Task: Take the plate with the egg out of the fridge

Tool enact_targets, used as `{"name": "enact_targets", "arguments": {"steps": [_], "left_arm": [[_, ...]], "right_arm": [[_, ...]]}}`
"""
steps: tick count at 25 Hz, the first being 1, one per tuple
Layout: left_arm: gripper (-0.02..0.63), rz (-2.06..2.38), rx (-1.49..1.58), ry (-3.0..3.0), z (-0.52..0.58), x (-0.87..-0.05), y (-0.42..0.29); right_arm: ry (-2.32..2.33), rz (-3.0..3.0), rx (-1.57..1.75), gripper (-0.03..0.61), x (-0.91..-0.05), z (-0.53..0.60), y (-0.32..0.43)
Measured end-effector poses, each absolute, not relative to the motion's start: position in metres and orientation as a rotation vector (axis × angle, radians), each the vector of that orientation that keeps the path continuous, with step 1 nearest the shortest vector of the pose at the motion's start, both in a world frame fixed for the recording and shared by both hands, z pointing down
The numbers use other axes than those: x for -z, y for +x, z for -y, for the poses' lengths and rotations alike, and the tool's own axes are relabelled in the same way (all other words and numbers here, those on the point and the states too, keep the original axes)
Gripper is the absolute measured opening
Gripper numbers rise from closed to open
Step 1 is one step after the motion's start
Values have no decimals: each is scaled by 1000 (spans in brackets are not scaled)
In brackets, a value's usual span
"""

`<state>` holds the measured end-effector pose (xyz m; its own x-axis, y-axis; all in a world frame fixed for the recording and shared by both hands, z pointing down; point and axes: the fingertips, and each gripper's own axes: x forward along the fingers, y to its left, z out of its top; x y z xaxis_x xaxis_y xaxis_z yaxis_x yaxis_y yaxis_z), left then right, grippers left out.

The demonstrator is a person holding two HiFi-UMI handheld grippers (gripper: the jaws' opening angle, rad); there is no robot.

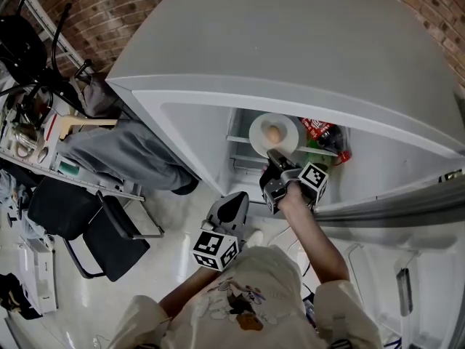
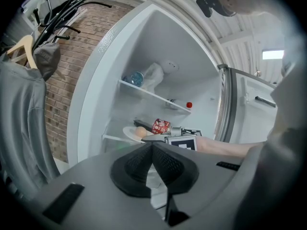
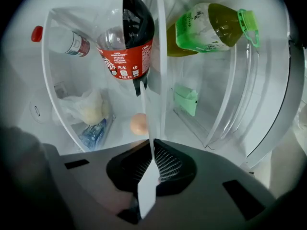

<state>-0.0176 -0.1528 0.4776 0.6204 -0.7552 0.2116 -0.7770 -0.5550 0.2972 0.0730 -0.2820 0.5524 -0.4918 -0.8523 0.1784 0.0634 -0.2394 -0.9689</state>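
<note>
Plate point(image 1: 256, 131) with the egg point(image 1: 272, 133) sits just inside the open fridge point(image 1: 305, 57), its near rim pinched between the fingers of the right gripper point(image 1: 277, 155). The left gripper point(image 1: 231, 209) hangs lower, fingers together on nothing. Gripped by one edge only, the plate could tilt on the way out and let the egg roll off. A knock against the cola bottle point(image 3: 125, 42) nearby would do it.

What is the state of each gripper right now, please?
Left gripper: closed, holding nothing.
Right gripper: closed on the rim of the plate with the egg.
</note>
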Motion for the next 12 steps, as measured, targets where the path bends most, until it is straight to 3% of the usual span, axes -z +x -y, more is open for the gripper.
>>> {"name": "enact_targets", "arguments": {"steps": [12], "left_arm": [[9, 1187, -82, 2501, 148, -477, -11]], "right_arm": [[-973, -1421, 1805, 18, -539, 255, 75]]}}
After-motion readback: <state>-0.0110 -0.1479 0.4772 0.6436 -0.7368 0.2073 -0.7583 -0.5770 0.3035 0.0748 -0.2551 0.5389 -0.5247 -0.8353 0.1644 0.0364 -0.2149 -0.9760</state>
